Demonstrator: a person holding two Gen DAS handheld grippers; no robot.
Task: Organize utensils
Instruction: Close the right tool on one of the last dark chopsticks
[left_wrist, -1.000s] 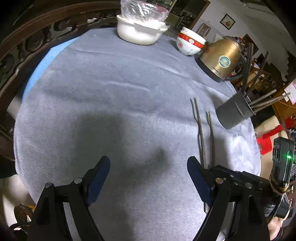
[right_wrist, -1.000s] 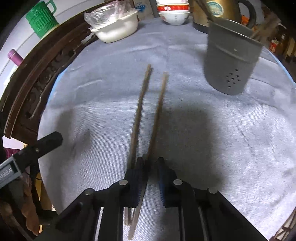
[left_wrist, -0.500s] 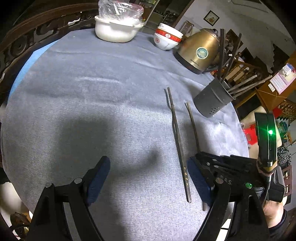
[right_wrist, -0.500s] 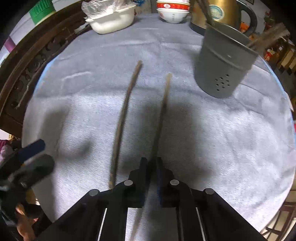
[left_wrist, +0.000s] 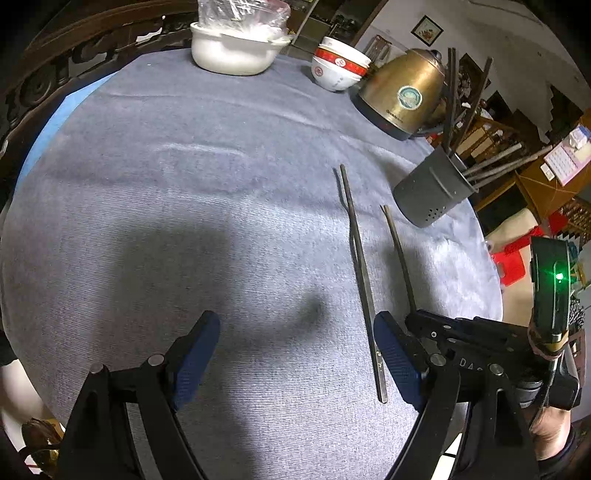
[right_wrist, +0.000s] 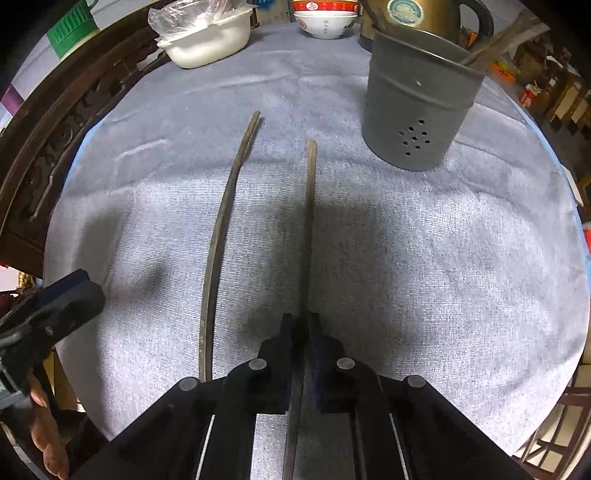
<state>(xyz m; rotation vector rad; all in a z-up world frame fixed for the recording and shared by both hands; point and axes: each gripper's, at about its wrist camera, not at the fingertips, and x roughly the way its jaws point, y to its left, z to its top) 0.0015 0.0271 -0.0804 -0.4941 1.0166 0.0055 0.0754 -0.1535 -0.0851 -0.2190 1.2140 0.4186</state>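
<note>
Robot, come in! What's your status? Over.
Right tool shut on one chopstick. Left tool open, empty. Other chopstick loose. Holder path clear.

Under your tools the counter wears a grey-blue ribbed cloth (left_wrist: 221, 184), matt and slightly napped. The two long dark metal chopsticks (right_wrist: 218, 236) look dull and worn. The grey cylindrical holder (right_wrist: 413, 110) has a flat matt finish, pierced with small holes. The brass-coloured metal kettle (left_wrist: 402, 96) is glossy and reflective. The stacked white bowls with red bands (left_wrist: 338, 68) shine like glazed ceramic. Crinkled clear plastic covers the white dish (left_wrist: 236, 55). Your black fingers (left_wrist: 195, 354) carry textured blue pads.
</note>
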